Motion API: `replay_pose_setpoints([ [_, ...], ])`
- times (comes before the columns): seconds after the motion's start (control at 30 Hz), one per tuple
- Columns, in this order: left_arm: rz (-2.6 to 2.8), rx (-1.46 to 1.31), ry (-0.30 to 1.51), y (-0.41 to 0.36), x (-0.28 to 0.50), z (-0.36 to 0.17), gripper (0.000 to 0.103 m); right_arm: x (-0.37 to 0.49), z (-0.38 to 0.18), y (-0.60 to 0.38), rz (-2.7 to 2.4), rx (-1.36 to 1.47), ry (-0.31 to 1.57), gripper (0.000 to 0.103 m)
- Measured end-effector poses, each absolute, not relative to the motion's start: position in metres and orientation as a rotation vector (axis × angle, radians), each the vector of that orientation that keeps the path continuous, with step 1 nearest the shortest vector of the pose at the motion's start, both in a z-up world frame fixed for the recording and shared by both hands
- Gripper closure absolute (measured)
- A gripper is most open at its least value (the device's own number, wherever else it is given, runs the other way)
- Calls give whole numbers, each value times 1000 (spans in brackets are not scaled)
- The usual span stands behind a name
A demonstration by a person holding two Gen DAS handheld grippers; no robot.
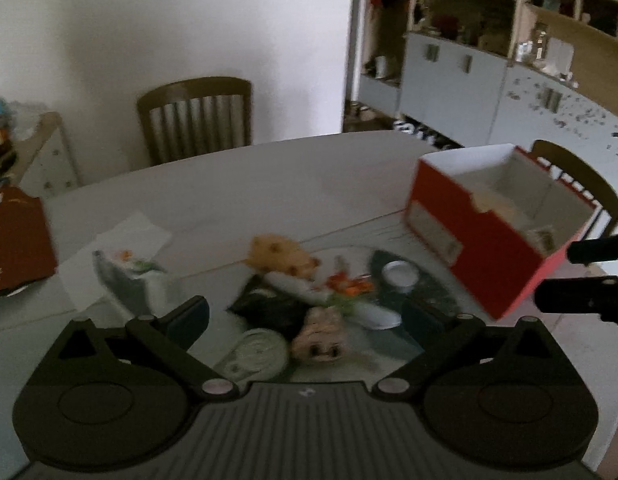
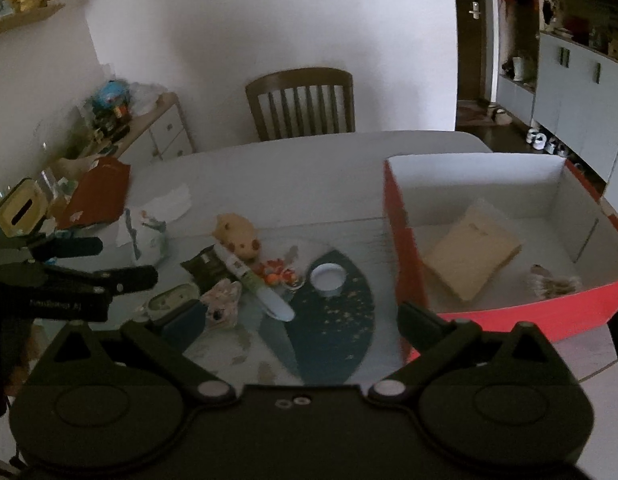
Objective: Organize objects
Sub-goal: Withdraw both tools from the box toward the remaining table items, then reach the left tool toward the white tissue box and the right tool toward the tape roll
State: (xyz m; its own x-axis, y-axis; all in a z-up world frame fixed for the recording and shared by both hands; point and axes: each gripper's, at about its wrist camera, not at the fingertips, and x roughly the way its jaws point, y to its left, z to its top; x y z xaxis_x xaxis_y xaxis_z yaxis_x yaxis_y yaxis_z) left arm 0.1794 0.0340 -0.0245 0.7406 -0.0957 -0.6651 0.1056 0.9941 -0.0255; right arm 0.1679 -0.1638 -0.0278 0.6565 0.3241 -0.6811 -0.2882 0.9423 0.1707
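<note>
We see both tongs, left [image 1: 305,316] and right [image 2: 301,320], wide and empty above the clutter: spotted plush [image 2: 239,236], tube [image 2: 255,284] on surface [image 2: 269,168], red box [image 2: 405,248] right.

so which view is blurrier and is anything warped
Left wrist view: dim and motion-smeared, the red box and the table clutter soft. Right wrist view: sharper, the white cap crisp. Fisheye bows the table edge in both.

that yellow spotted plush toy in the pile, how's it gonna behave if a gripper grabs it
The spotted plush toy looks soft and rounded, so it would probably squash between the pads and weigh little. It touches the white tube, so pulling it out may nudge that.
</note>
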Motion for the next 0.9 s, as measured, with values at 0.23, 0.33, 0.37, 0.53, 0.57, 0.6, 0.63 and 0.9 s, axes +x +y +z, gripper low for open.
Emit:
replay_pose_setpoints([
  [0.23,-17,-27,754,76,187,-35,0,175,-38,-144,342,30,795,1],
  [0.33,36,-23,744,92,192,-39,0,180,-45,-137,338,12,805,1],
  [0.37,54,-23,744,97,194,-41,0,182,-47,-134,339,8,808,1],
  [0.53,118,-39,737,121,205,-48,0,191,-59,-119,354,-12,833,1],
  [0.57,128,-40,737,124,208,-49,0,193,-61,-116,359,-19,838,1],
  [0.6,138,-39,738,127,210,-51,0,195,-63,-111,365,-25,843,1],
  [0.63,150,-35,741,129,213,-53,0,196,-66,-107,374,-31,848,1],
  [0.9,218,-56,769,151,246,-62,1,207,-84,-77,443,-87,889,3],
])
